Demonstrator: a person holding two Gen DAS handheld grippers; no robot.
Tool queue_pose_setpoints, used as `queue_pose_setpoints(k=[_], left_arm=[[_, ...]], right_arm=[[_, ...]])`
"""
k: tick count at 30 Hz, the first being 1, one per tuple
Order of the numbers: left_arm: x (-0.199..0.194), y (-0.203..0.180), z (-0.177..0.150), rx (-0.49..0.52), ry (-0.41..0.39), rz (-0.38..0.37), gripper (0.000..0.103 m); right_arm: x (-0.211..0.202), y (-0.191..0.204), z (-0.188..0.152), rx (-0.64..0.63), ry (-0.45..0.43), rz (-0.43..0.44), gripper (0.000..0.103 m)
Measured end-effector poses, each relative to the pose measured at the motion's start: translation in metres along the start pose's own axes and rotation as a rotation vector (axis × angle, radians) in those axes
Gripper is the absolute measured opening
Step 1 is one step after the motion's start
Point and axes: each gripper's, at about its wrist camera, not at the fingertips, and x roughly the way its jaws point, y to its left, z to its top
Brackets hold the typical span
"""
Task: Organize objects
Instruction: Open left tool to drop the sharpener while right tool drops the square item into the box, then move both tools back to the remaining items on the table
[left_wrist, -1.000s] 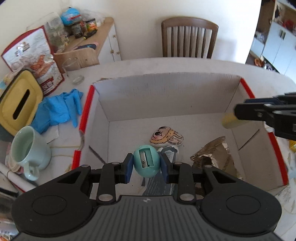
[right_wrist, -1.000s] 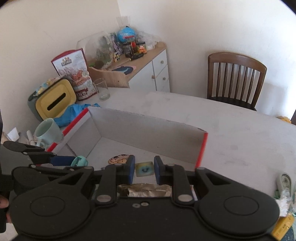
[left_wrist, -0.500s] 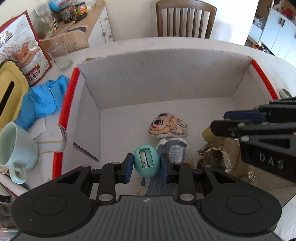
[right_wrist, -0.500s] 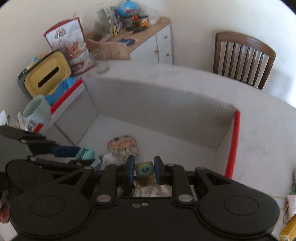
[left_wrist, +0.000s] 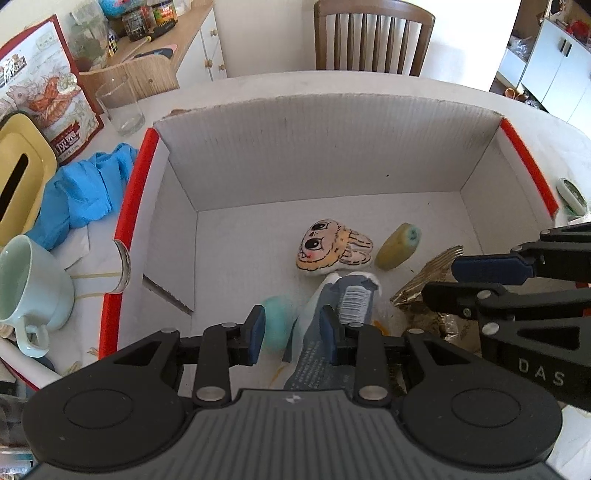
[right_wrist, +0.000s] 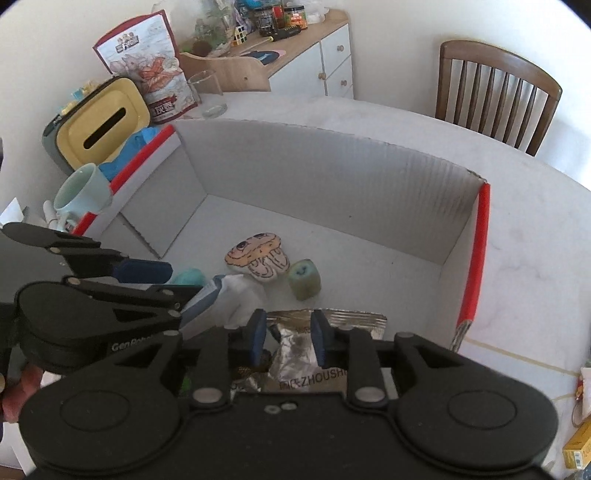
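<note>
A white cardboard box (left_wrist: 332, 155) with red edges lies open under both grippers. My left gripper (left_wrist: 291, 321) is open above its floor. The teal egg-shaped sharpener (left_wrist: 276, 325) shows blurred just below the left pad, free of the grip. My right gripper (right_wrist: 288, 325) hangs over a foil packet (right_wrist: 325, 332); its jaws are opening with nothing between them. The yellow-green eraser (right_wrist: 304, 278) lies on the box floor beside a cartoon-face plush (right_wrist: 258, 258). A grey and white packet (left_wrist: 343, 295) sits under my left gripper.
Left of the box stand a pale green mug (left_wrist: 26, 280), a blue glove (left_wrist: 81, 192), a yellow tissue box (left_wrist: 18, 173), a glass (left_wrist: 118, 107) and a snack bag (left_wrist: 48, 96). A wooden chair (left_wrist: 373, 37) is behind the table.
Both grippers sank into the box. The left let go of the teal sharpener, which is dropping. The right let go of the yellow-green eraser, which now lies on the box floor.
</note>
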Motion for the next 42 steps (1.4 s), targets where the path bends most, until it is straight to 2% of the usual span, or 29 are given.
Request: queue_pose_setpoints(k=[2,4,14,23,29,32,33,41,42], left_arm=[[-0.004,-0.002,0.000,0.003,-0.008,0.013,0.040],[-0.010,-0.005,-0.001,0.009,-0.029,0.022,0.053],[-0.047,-0.013,-0.003,-0.006,-0.101,0.011,0.054],[-0.085,-0.037,-0.010,-0.019,-0.163,-0.020,0.054],[-0.113,-0.062,-0.017,0.007,-0.225,-0.051,0.062],[-0.125,-0.075,-0.021,0.018,-0.247,-0.065,0.064],[-0.128,-0.079,-0.022,0.021,-0.251,-0.069,0.065],[-0.148,-0.113,-0.032,0.043,-0.287,-0.111,0.071],[-0.149,-0.118,-0.033,0.045,-0.289,-0.117,0.075]], right_arm=[[-0.006,0.000,-0.001,0.001,-0.009,0.010,0.027],[-0.014,0.001,-0.002,-0.003,-0.023,0.015,0.028],[-0.056,0.000,-0.008,-0.001,-0.108,0.041,0.032],[-0.102,-0.009,-0.023,-0.011,-0.188,0.046,0.036],[-0.134,-0.019,-0.039,-0.005,-0.234,0.046,0.038],[-0.150,-0.027,-0.049,0.006,-0.258,0.046,0.047],[-0.155,-0.031,-0.052,0.010,-0.267,0.047,0.053],[-0.196,-0.062,-0.088,0.034,-0.315,0.050,0.062],[-0.200,-0.067,-0.093,0.042,-0.320,0.048,0.064]])
